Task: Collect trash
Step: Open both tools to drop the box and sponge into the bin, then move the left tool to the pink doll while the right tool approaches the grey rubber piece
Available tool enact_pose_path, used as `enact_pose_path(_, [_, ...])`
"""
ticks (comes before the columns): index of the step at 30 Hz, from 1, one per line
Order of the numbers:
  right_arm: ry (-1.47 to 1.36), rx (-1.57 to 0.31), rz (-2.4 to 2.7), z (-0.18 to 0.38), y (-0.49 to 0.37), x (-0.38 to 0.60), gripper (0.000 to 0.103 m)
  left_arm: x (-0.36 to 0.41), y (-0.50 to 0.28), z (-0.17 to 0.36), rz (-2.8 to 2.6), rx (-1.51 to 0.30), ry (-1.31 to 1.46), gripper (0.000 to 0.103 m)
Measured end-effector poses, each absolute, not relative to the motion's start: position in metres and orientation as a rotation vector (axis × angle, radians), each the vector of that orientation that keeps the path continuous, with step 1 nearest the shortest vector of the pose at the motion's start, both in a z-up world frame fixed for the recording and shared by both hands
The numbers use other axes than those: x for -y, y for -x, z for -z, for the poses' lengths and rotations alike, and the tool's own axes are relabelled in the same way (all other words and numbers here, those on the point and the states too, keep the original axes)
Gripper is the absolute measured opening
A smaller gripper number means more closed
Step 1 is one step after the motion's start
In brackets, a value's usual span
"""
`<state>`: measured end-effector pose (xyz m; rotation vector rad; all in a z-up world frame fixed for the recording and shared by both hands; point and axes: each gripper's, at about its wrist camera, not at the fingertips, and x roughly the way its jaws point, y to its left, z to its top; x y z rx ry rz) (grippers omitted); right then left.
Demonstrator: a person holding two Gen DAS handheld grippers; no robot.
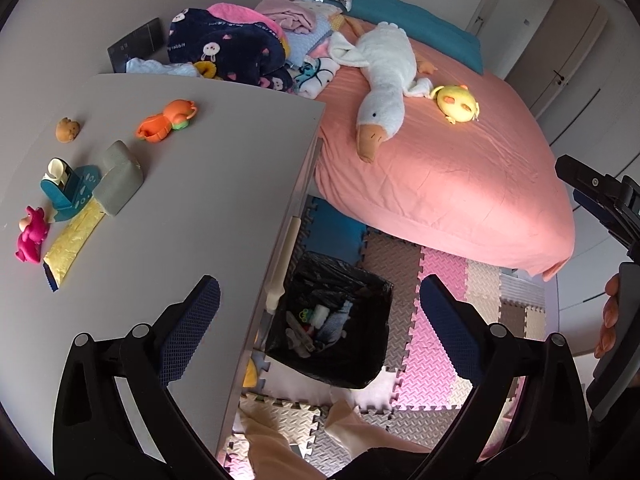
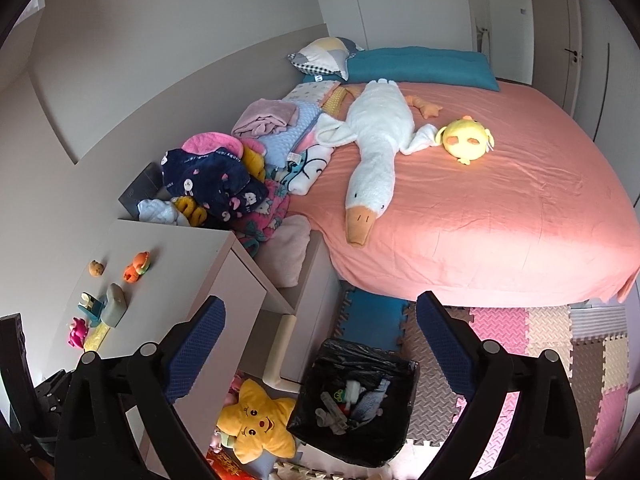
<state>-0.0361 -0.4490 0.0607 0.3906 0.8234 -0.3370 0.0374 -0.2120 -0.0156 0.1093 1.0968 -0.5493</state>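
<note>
A bin with a black liner (image 1: 372, 364) stands on the floor beside the grey table (image 1: 224, 184). Several scraps (image 1: 320, 324) lie inside it. My left gripper (image 1: 320, 280) hangs open above the bin and the table edge, with nothing between its blue pads. In the right wrist view my right gripper (image 2: 320, 298) is also open and empty, held above the same bin (image 2: 372, 444) and its scraps (image 2: 352, 400). On the table lie a yellow wrapper strip (image 1: 72, 240), a grey block (image 1: 118, 184) and a teal holder (image 1: 70, 192).
Small toys sit on the table: pink (image 1: 32, 240), orange (image 1: 168, 120), brown (image 1: 68, 130). A pink bed (image 1: 440, 184) carries a goose plush (image 1: 384, 80) and piled clothes (image 1: 232, 48). Foam mats (image 1: 432, 360) cover the floor. A yellow star plush (image 2: 256, 424) lies under the table.
</note>
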Motion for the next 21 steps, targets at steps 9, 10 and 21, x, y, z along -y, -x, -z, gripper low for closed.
enact_pose_path(9, [-0.348,-0.837,0.298,-0.058,0.020,0.424,0.096,0.186,-0.043,0.018,0.491,-1.085,-0.116,0.097])
enact_pose_path(10, [-0.342,-0.838,0.291,-0.058,0.018,0.420,0.096,0.181,-0.043,0.018,0.482,-1.083,-0.113,0.097])
enact_pose_path(21, [-0.248,-0.882,0.209,-0.052,-0.016,0.361,0.096,0.120,-0.057,0.018,0.381,-1.057,-0.085,0.097])
